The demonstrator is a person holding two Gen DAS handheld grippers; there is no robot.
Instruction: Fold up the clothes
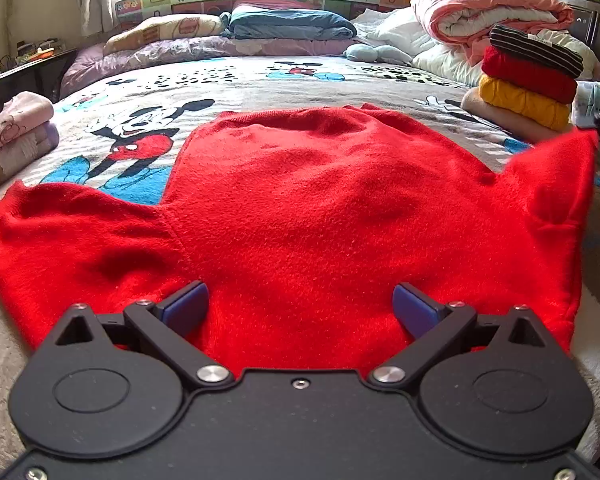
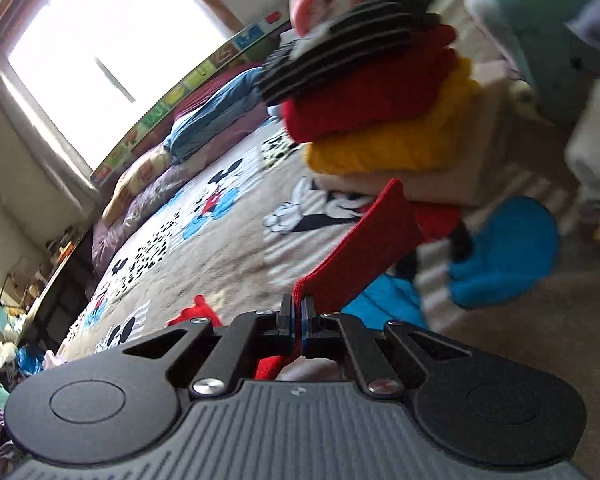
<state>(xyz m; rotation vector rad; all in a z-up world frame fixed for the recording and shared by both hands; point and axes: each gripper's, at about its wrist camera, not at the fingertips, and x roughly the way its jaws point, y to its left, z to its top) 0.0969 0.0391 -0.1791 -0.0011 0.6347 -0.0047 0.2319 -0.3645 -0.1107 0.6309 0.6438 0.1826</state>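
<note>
A red sweater (image 1: pixel 300 208) lies spread on the cartoon-print bedspread (image 1: pixel 236 80), with bare cover beyond its far edge. The left gripper (image 1: pixel 300 304) hovers over the near edge, jaws wide apart. Only the right wrist view shows the right gripper (image 2: pixel 297 316) clamped on a lifted sleeve cuff (image 2: pixel 360 248), just beside a stack of folded knits (image 2: pixel 380 120).

Cartoon bedspread (image 1: pixel 260 84), window (image 2: pixel 112 56) (bright) — pink quilt (image 1: pixel 488 8)
</note>
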